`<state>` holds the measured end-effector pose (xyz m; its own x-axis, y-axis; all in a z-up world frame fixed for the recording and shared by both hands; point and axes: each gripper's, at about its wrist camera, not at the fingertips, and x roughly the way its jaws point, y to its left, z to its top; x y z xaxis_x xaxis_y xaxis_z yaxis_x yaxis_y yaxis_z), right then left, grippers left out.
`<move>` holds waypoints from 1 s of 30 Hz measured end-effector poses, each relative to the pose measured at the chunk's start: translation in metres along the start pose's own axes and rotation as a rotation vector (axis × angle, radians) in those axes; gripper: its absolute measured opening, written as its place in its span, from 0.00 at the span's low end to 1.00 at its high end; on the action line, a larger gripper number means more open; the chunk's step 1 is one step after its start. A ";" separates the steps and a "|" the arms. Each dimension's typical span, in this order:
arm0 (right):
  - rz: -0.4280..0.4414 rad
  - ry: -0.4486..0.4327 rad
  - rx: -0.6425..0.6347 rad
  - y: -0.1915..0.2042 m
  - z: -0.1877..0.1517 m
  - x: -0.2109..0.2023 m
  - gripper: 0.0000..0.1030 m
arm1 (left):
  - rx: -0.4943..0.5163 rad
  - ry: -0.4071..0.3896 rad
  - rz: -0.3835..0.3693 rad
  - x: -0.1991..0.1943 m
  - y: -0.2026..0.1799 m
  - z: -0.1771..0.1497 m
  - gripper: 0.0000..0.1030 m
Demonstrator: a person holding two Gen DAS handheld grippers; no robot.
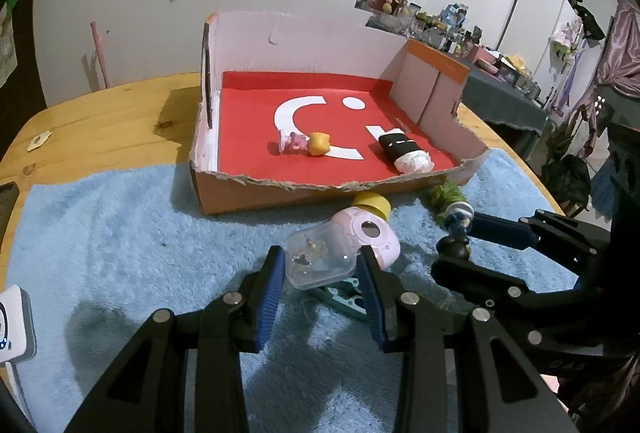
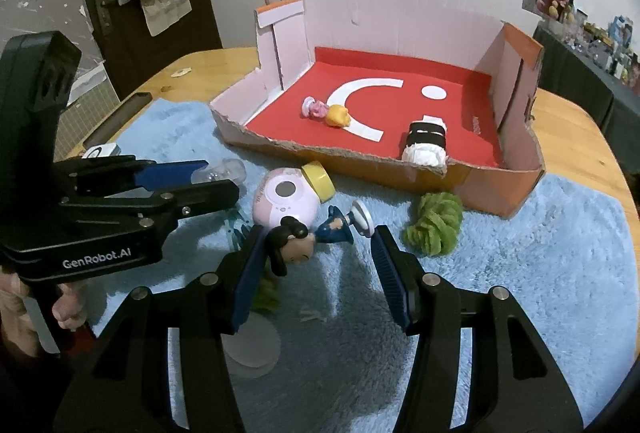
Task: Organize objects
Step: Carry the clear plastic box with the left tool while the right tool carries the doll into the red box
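A cardboard box (image 1: 260, 193) (image 2: 496, 185) with a red floor stands on the table and holds a small pink and yellow toy (image 1: 308, 144) (image 2: 328, 113) and a black and white roll (image 1: 404, 151) (image 2: 426, 143). My left gripper (image 1: 322, 265) (image 2: 208, 173) is shut on a clear plastic case (image 1: 320, 259) (image 2: 220, 171) above the blue towel. My right gripper (image 2: 316, 253) (image 1: 460, 233) is open around a black-haired doll figure (image 2: 304, 237) (image 1: 456, 233). A pink device (image 1: 376, 237) (image 2: 284, 203), a yellow cap (image 1: 374, 204) (image 2: 318, 179) and green yarn (image 2: 434, 229) (image 1: 444, 195) lie on the towel.
The fluffy blue towel (image 1: 120, 233) (image 2: 540, 273) covers the wooden table (image 1: 100, 125) (image 2: 568, 129). A teal comb-like item (image 1: 344, 299) lies under the left gripper. A white gadget (image 1: 12, 325) sits at the towel's left edge. A cluttered shelf (image 1: 460, 29) stands behind.
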<state>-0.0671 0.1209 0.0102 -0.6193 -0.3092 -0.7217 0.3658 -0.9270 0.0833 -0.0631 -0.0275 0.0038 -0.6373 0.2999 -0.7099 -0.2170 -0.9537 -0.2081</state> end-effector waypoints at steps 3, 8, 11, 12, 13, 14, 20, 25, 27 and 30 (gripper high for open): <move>0.003 -0.014 0.002 0.001 0.002 -0.006 0.50 | 0.001 -0.006 -0.003 -0.003 -0.001 0.000 0.38; 0.006 -0.036 -0.001 0.003 0.005 -0.014 0.50 | 0.004 -0.019 -0.007 -0.009 -0.003 0.003 0.38; 0.007 -0.047 -0.003 0.004 0.008 -0.018 0.50 | 0.007 -0.024 -0.008 -0.011 -0.004 0.004 0.38; 0.007 -0.049 -0.004 0.004 0.008 -0.018 0.50 | 0.008 -0.025 -0.008 -0.011 -0.004 0.004 0.38; 0.006 -0.051 -0.004 0.004 0.009 -0.019 0.50 | 0.009 -0.027 -0.009 -0.012 -0.005 0.005 0.38; 0.006 -0.052 -0.004 0.004 0.010 -0.019 0.50 | 0.009 -0.029 -0.009 -0.012 -0.005 0.006 0.38; 0.014 -0.060 0.002 0.001 0.015 -0.021 0.50 | 0.016 -0.043 -0.013 -0.015 -0.006 0.013 0.38; 0.013 -0.066 0.006 -0.001 0.020 -0.022 0.50 | 0.028 -0.050 -0.017 -0.015 -0.008 0.020 0.38; 0.015 -0.066 0.008 -0.003 0.022 -0.022 0.50 | 0.030 -0.052 -0.018 -0.015 -0.009 0.023 0.38; 0.016 -0.065 0.012 -0.004 0.024 -0.021 0.50 | 0.035 -0.052 -0.019 -0.013 -0.009 0.028 0.38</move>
<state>-0.0728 0.1263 0.0418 -0.6575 -0.3370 -0.6738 0.3680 -0.9241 0.1031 -0.0734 -0.0220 0.0339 -0.6705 0.3193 -0.6696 -0.2541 -0.9469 -0.1971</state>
